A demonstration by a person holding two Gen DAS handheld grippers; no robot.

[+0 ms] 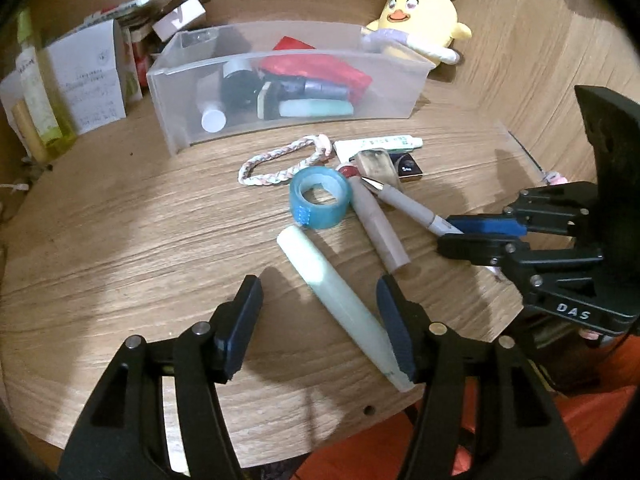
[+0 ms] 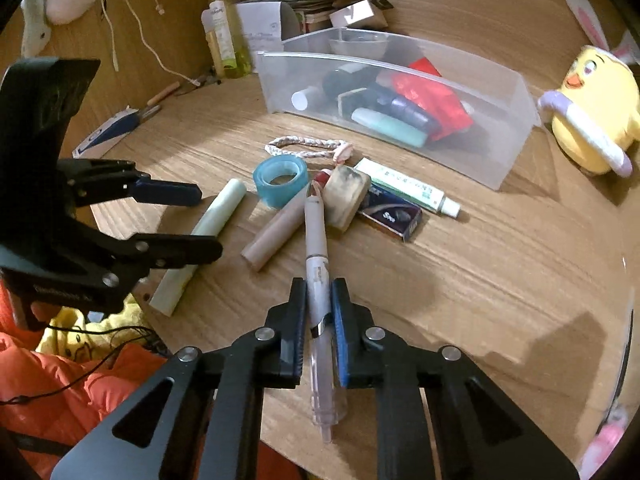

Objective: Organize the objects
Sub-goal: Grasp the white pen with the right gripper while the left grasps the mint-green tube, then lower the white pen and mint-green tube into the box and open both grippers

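Note:
A clear plastic bin [image 1: 280, 120] [image 2: 500, 152] holds several cosmetics and a red pouch. In front of it lie a braided bracelet [image 1: 276, 158], blue tape roll [image 1: 320, 198] [image 2: 280, 178], beige stick [image 1: 380, 228] [image 2: 276, 228], eraser [image 2: 346, 192], small dark box [image 2: 394, 212] and a white tube [image 2: 404, 186]. My left gripper [image 1: 320, 312] [image 2: 208, 224] is open around a pale green tube [image 1: 340, 292] [image 2: 218, 210]. My right gripper [image 2: 318, 316] [image 1: 460, 236] is shut on a white pen [image 2: 316, 240] [image 1: 408, 204] lying on the table.
A yellow plush chick [image 1: 420, 16] [image 2: 592, 116] stands right of the bin. Bottles and paper boxes [image 1: 80, 80] [image 2: 256, 20] crowd the back left. The round wooden table's edge [image 1: 320, 440] is near me, with orange fabric [image 2: 60, 392] below.

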